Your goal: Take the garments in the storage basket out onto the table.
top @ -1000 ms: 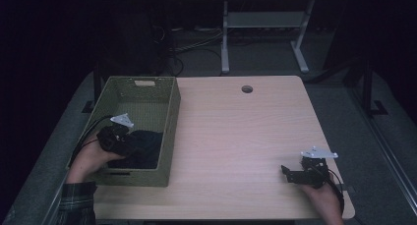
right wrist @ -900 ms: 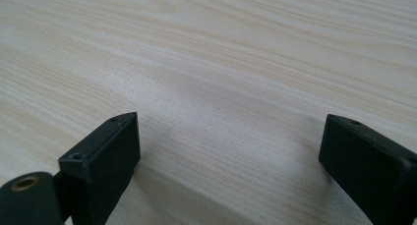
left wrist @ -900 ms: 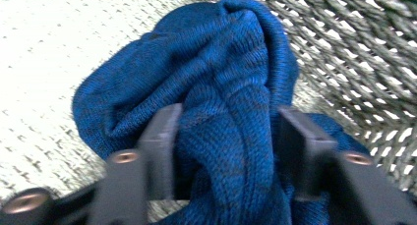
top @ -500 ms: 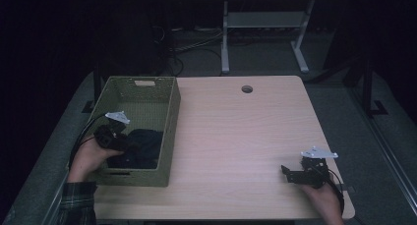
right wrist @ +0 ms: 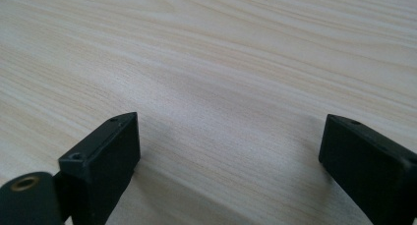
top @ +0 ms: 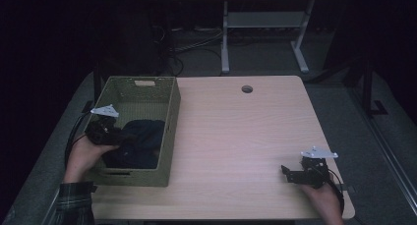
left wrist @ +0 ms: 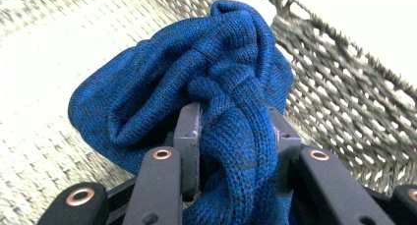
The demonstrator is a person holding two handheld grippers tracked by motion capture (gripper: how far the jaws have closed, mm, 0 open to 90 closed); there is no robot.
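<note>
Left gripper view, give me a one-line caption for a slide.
Left gripper clamps a fold of blue knitted garment inside the green woven basket.

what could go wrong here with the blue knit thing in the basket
1. The left gripper has just been closing and pinches only one bunched fold of the blue knit garment; the fold might slip out when lifted, or the rest may unroll and drag.
2. The garment lies close to the woven basket wall, so loose knit could snag on the weave or tug the basket along.
3. The right gripper rests open on the table, far from steadying the basket.
</note>
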